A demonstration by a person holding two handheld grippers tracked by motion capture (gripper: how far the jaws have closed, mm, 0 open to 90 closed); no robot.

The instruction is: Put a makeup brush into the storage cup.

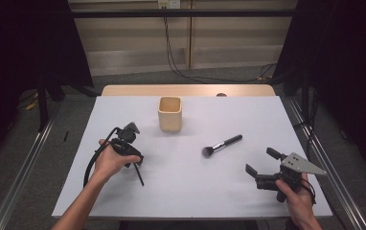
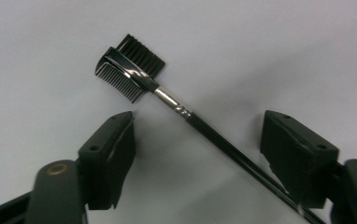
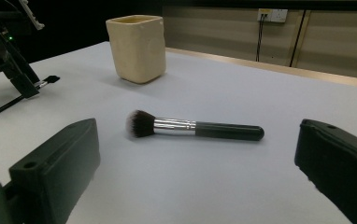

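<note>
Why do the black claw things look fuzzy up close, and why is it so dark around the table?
In the left gripper view, the near jaws are soft while the brow comb brush is sharp, with glare on its metal. In the right gripper view, the makeup brush is fairly crisp and casts a faint shadow. In the high view, light falls on the table; black curtains stay dark.

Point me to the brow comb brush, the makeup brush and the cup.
brow comb brush [image 2: 130, 70]: left gripper view, on its comb head.
makeup brush [image 3: 228, 131]: right gripper view, on its black handle.
cup [image 1: 170, 120]: high view, on its front wall.
</note>
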